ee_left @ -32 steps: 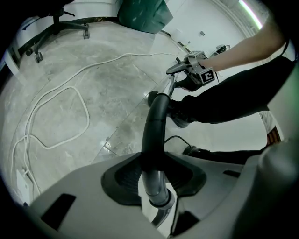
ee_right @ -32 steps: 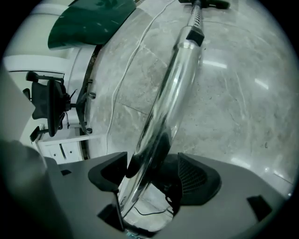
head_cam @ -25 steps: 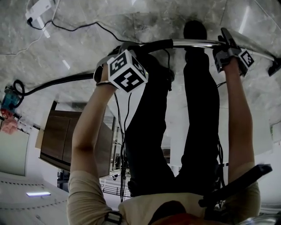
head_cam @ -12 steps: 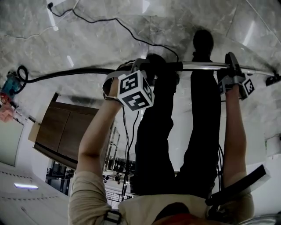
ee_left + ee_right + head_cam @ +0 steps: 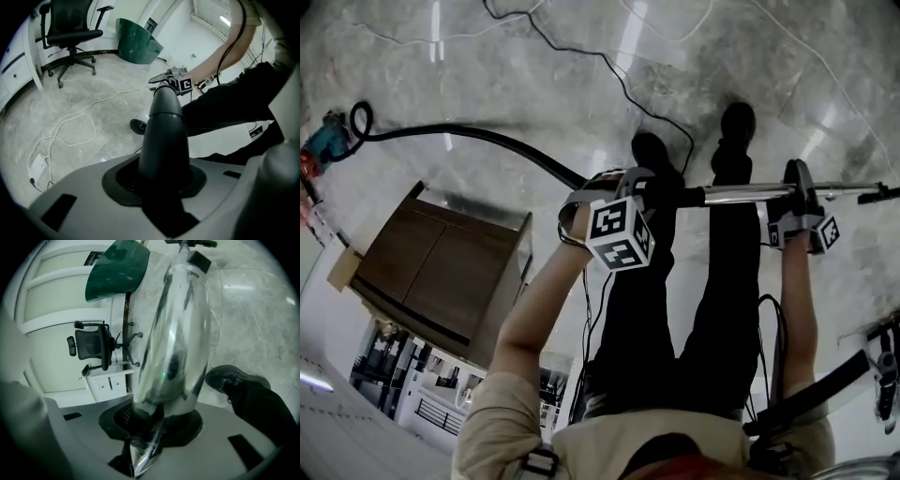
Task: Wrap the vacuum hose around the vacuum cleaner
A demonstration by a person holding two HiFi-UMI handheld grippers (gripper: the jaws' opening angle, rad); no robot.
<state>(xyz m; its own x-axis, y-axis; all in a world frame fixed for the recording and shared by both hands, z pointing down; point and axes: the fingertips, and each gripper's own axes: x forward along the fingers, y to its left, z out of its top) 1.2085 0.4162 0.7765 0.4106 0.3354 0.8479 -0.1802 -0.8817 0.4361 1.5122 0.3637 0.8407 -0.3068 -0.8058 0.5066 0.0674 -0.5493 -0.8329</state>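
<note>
The left tongs (image 5: 160, 182) are clamped on the dark hose end (image 5: 164, 126), which fills the gap between the pads. The right tongs (image 5: 150, 427) have just been closing and are now gripped on the chrome tube (image 5: 173, 333), which is seen running away from them towards a black fitting at its far tip.

In the head view, both tongs are held out in front of the person, above the marble floor (image 5: 506, 56). The chrome tube is carried level between the two tongs and is continued past the right tongs to the right. From the left tongs, the black vacuum hose (image 5: 478, 139) is led away to the left in a long curve along the floor. It is ended in a loop at the teal vacuum cleaner (image 5: 323, 148), which is set well apart from the left tongs, far to their left.

A brown wooden cabinet (image 5: 441, 272) is seen below and left of the left tongs. Two dark shoes (image 5: 649, 150) are planted on the floor just beyond the tube, between the two tongs. A thin black cable (image 5: 609, 66) is trailed across the floor beyond them. Ahead of the left tongs, in the left gripper view, an office chair (image 5: 70, 28) and a loose white cable (image 5: 70, 126) can be made out.
</note>
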